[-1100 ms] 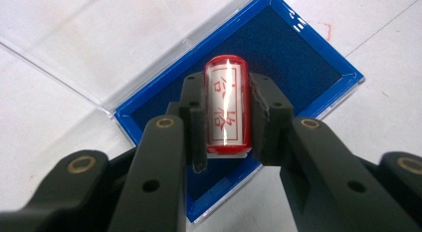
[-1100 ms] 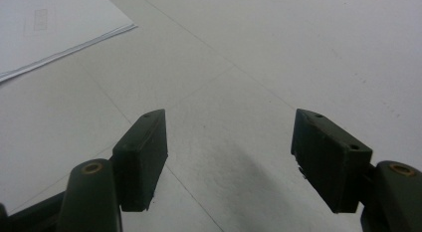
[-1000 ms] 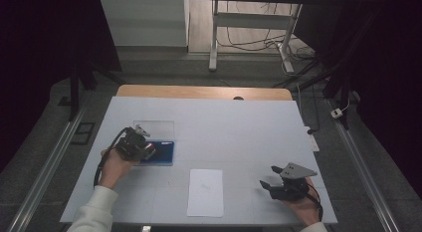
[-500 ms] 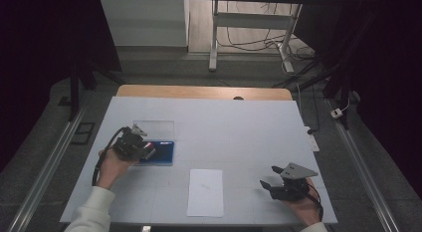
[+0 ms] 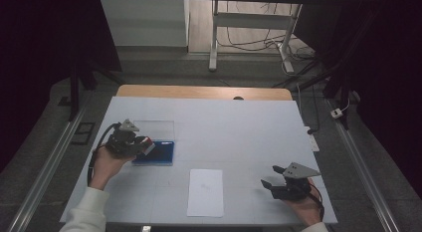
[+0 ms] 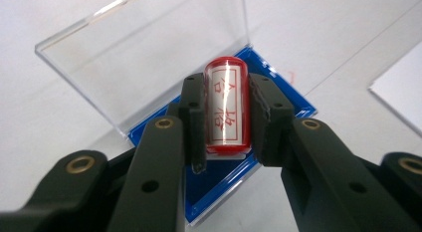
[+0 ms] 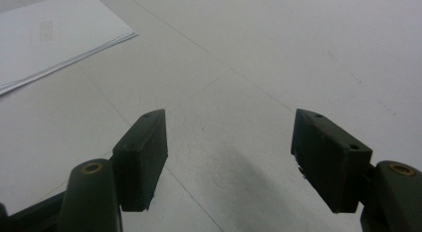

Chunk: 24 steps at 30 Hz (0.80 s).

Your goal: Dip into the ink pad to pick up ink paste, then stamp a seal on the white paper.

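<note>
red stamp (image 6: 226, 106), blue case (image 6: 234, 177), black claw (image 6: 226, 117)

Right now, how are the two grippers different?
The left gripper is shut on a red stamp above the blue case; the right gripper holds nothing. The left one's jaws sit close together; the right one's stand wide apart over the bare table. Both have black jaws.

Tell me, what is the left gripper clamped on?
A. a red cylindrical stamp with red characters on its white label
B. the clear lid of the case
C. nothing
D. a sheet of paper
A: the left gripper pinches the red stamp above the blue case.
</note>
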Each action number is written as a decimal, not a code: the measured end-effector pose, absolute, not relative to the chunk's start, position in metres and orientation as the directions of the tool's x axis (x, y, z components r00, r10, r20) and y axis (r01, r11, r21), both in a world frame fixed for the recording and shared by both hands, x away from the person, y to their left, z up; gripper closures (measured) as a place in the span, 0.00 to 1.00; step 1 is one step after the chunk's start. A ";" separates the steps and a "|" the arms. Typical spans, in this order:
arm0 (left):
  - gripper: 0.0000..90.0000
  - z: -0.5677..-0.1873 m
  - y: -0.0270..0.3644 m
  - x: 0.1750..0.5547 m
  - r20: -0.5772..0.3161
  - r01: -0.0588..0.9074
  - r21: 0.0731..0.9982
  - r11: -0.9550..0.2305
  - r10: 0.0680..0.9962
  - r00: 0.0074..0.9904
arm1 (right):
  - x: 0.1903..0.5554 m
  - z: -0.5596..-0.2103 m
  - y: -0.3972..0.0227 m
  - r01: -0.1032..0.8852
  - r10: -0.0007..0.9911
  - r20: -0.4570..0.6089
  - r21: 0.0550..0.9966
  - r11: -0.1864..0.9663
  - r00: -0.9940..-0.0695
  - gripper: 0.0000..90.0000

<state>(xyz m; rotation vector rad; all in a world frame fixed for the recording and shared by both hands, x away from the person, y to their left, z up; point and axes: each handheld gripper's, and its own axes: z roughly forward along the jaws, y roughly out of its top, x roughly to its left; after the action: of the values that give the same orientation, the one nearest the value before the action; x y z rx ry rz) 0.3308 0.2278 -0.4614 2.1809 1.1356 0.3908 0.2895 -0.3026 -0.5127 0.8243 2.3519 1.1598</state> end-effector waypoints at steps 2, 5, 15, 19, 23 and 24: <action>0.78 -0.460 0.229 0.330 -0.034 0.616 0.668 -0.417 0.810 0.585 | 0.290 -0.513 -0.303 0.334 0.655 -0.086 0.806 0.489 -0.751 0.33; 0.78 -0.457 0.230 0.328 -0.042 0.610 0.681 -0.406 0.809 0.586 | 0.290 -0.513 -0.303 0.334 0.655 -0.086 0.806 0.489 -0.751 0.33; 0.78 -0.448 0.235 0.322 -0.071 0.582 0.720 -0.377 0.795 0.603 | 0.290 -0.513 -0.304 0.333 0.654 -0.091 0.803 0.494 -0.751 0.33; 0.78 -0.445 0.234 0.320 -0.079 0.574 0.728 -0.374 0.787 0.612 | 0.290 -0.512 -0.304 0.331 0.655 -0.093 0.805 0.493 -0.750 0.33; 0.78 -0.442 0.230 0.317 -0.081 0.560 0.738 -0.376 0.775 0.627 | 0.289 -0.513 -0.304 0.330 0.654 -0.093 0.805 0.494 -0.751 0.33; 0.78 -0.441 0.229 0.317 -0.082 0.557 0.740 -0.376 0.772 0.631 | 0.289 -0.512 -0.304 0.330 0.652 -0.095 0.803 0.497 -0.752 0.33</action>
<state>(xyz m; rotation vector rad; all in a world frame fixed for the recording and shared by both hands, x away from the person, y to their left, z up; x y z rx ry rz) 0.3166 0.2287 -0.4415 2.0847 1.0358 0.3569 0.2895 -0.3041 -0.5125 0.8162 2.3572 1.1428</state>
